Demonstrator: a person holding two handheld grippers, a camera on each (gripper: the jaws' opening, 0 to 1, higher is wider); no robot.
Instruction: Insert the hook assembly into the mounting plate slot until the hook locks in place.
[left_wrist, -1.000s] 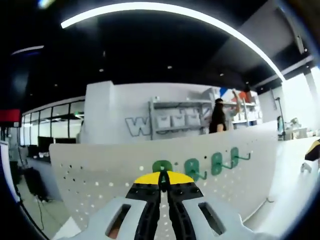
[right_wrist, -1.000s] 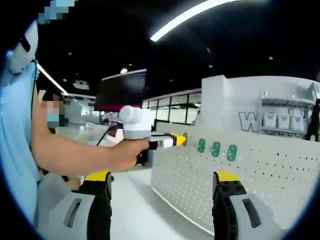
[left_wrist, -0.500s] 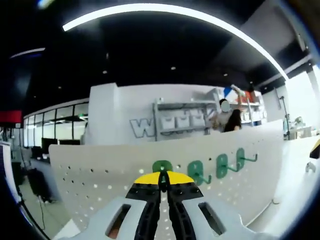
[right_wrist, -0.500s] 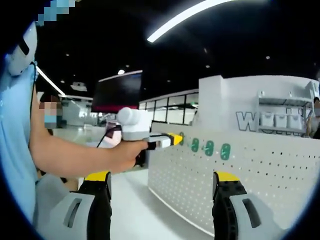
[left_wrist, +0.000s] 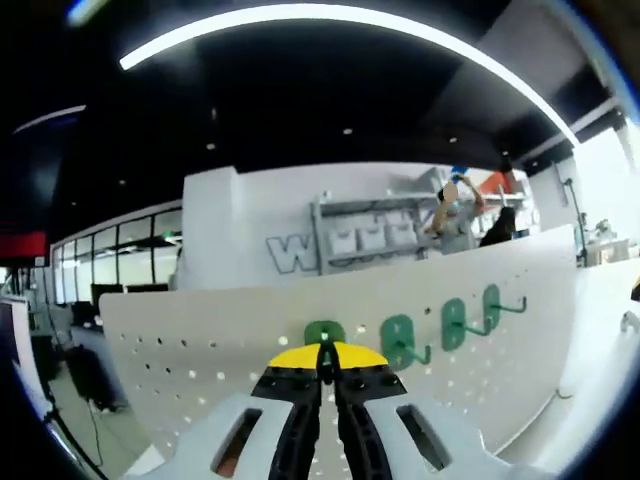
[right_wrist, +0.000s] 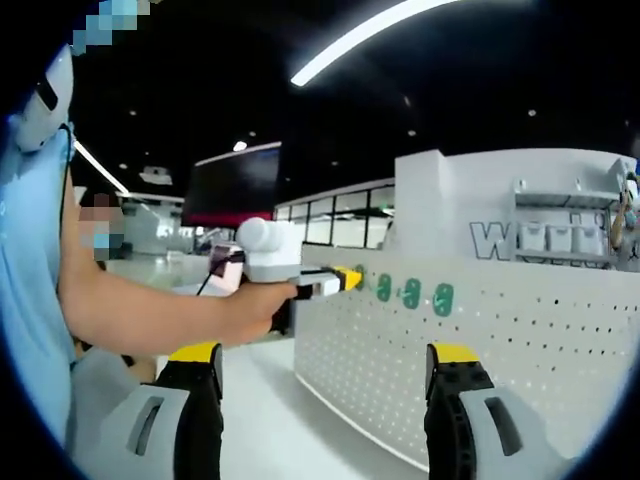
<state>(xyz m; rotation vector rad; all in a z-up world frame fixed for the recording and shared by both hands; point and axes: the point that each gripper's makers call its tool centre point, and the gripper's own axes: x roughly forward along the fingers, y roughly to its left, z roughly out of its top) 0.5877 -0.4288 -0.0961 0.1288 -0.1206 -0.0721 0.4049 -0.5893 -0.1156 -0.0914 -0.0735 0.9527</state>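
The left tongs (left_wrist: 322, 372) were pressed shut, tips meeting against the leftmost green hook (left_wrist: 322, 335) on the white pegboard (left_wrist: 200, 345); whether they pinched it could not be told. The right tongs (right_wrist: 325, 375) stood wide open, holding nothing, facing the pegboard above the white tabletop (right_wrist: 270, 425).

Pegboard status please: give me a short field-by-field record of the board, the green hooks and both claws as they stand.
board: white perforated mounting plate, upright
hooks on board: four green hooks in a row; three clear of the claw, one right behind the claw tips
left claw: jaws closed together, tips at the board by the leftmost hook; whether it grips that hook cannot be told
right claw: jaws wide apart, nothing between them, away from the board
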